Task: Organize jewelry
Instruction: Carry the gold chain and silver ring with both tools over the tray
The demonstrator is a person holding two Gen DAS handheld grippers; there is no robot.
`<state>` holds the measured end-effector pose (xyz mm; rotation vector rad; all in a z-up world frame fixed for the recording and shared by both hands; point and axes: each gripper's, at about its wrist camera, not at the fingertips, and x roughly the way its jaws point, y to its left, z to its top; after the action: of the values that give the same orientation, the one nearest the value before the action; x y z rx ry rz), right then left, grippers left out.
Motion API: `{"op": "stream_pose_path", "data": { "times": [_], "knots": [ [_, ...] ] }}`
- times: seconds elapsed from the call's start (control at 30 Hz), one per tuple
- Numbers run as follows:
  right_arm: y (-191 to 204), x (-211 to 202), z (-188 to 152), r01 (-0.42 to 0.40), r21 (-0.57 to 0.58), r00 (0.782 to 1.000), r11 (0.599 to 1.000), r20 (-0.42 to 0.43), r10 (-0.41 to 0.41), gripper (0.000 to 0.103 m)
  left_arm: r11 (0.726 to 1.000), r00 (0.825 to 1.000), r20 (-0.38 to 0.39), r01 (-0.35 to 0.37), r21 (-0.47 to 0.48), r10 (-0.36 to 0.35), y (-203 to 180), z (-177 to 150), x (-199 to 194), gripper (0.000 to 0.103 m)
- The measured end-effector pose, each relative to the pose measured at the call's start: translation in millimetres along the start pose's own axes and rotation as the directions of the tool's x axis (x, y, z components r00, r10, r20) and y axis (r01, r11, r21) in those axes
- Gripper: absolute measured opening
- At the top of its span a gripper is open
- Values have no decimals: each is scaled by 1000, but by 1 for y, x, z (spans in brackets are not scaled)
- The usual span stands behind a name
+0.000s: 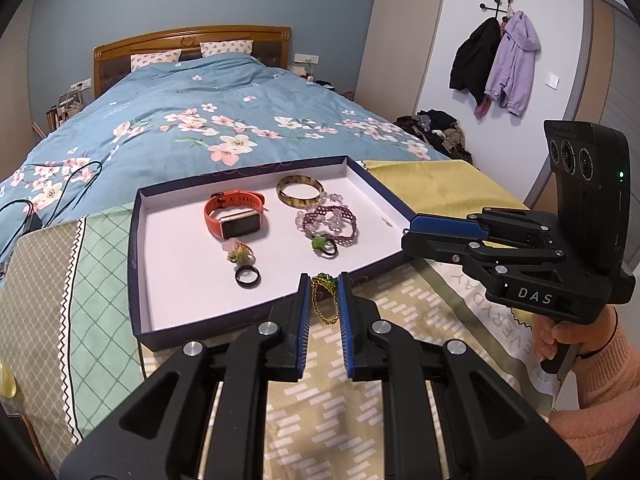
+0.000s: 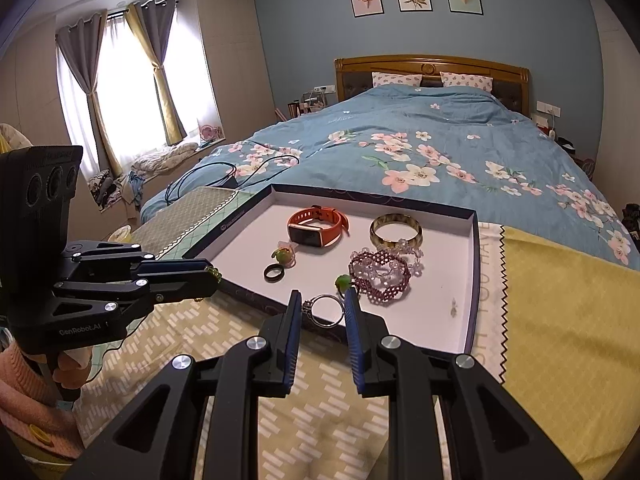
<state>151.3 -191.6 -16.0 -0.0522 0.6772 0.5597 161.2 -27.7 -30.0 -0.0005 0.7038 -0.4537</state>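
Note:
A shallow dark-blue box lid with a white inside (image 1: 168,236) (image 2: 468,288) lies on a cloth-covered table. In it are an orange smartwatch (image 1: 234,216) (image 2: 316,230), a tortoiseshell bangle (image 1: 300,194) (image 2: 396,230), a purple bead bracelet (image 1: 328,224) (image 2: 380,276), a black ring (image 1: 247,276) (image 2: 274,273), a green-topped ring (image 1: 323,246) and a small flower ornament (image 1: 240,254) (image 2: 285,256). My left gripper (image 1: 324,286) is shut on a green and gold bead bracelet (image 1: 323,300) at the lid's near edge. My right gripper (image 2: 323,304) is shut on a silver ring (image 2: 326,310) above the lid's near edge.
The table carries yellow and patterned cloths (image 1: 440,188) (image 2: 560,300). Behind it is a bed with a blue floral quilt (image 1: 200,120) and black cables (image 2: 224,174). Coats hang on a wall rack (image 1: 496,60). Each gripper shows in the other's view (image 1: 416,228) (image 2: 212,276).

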Motion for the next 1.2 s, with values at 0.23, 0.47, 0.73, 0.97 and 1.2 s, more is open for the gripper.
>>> {"op": "stream_pose_path", "data": {
  "times": [0.23, 0.47, 0.73, 0.97, 1.2],
  "knots": [
    [-7, 8, 4, 11, 11, 1000, 1000, -5, -11, 20, 1000, 1000, 4, -17, -7, 17, 7, 5, 6, 14],
    [-14, 15, 6, 13, 29, 1000, 999, -15, -13, 20, 999, 1000, 0, -31, -17, 31, 13, 10, 14, 14],
    [-18, 21, 9, 15, 40, 1000, 999, -22, -14, 20, 999, 999, -4, -43, -23, 43, 16, 16, 23, 14],
    [-21, 26, 11, 17, 42, 1000, 999, -27, -15, 20, 998, 999, -8, -49, -26, 49, 19, 20, 31, 14],
    [-22, 30, 14, 16, 41, 999, 999, -31, -14, 20, 998, 998, -13, -54, -31, 54, 22, 22, 35, 14]
  ]
}}
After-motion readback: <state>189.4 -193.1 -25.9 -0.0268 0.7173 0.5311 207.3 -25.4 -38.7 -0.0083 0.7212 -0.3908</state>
